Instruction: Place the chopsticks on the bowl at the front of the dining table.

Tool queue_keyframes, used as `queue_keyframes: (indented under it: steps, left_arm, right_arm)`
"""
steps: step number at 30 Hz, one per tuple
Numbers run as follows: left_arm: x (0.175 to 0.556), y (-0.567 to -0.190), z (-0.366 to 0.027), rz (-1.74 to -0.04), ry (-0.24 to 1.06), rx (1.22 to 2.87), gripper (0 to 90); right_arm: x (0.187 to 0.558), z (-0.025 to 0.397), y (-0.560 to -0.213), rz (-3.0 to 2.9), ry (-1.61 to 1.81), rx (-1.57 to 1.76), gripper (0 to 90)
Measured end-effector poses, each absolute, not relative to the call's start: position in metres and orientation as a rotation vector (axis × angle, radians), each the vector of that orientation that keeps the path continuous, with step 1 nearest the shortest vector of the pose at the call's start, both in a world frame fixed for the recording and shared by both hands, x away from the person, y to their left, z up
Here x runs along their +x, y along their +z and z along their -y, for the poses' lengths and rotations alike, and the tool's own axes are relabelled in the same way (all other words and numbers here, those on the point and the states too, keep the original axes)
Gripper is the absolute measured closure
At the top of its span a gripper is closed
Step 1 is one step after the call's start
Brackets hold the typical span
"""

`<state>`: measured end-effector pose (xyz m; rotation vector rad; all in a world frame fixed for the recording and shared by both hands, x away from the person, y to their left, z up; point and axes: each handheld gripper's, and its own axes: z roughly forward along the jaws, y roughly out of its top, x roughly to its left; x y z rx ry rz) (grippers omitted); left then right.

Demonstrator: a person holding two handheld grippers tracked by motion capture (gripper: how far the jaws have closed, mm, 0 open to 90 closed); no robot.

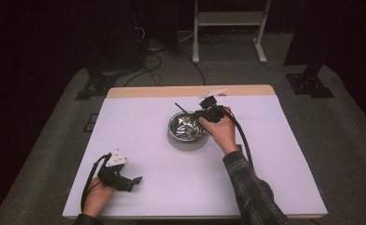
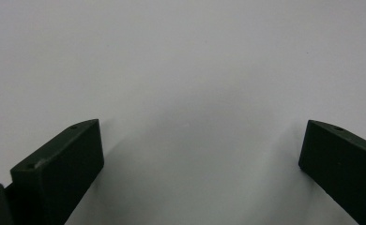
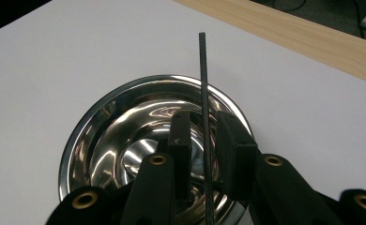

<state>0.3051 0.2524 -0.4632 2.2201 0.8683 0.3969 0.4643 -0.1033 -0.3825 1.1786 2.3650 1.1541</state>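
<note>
From the high view, your right gripper (image 1: 208, 111) sits at the 2 o'clock rim of the steel bowl (image 1: 186, 126), which stands just past the middle of the white surface (image 1: 139, 140). A thin black rod (image 1: 181, 108) sticks out of that gripper, its long axis running toward 10 o'clock across the bowl's far edge; it is small here and its near end is lost under your hand. Your left gripper (image 1: 133, 180) rests at the 7 o'clock corner of the surface, well apart from the bowl.

In the left gripper view, your left gripper (image 2: 200, 154) is spread wide over bare white surface, nothing between the jaws, both of which are cut off by the frame.

In the right gripper view, your right gripper (image 3: 203, 136) hangs over the steel bowl (image 3: 106, 140) with its jaws nearly together around the rod (image 3: 203, 70). The rod runs almost straight toward 12 o'clock, its free tip past the bowl's far rim; its lower end leaves the bottom edge. You cannot tell whether the pads actually touch it.
</note>
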Motion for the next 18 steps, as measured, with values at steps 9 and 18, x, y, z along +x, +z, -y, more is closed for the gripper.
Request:
queue_keyframes:
  steps: [9, 18]
  left_arm:
    - [0.305, -0.463, -0.252, -0.868, 0.397, 2.221, 0.0]
    - [0.305, -0.463, -0.253, -0.867, 0.399, 2.222, 0.0]
  right_arm:
    - [0.449, 0.118, -0.375, -2.359, 1.186, 1.179, 72.4]
    - [0.435, 0.135, -0.368, -2.344, 1.179, 1.164, 71.3]
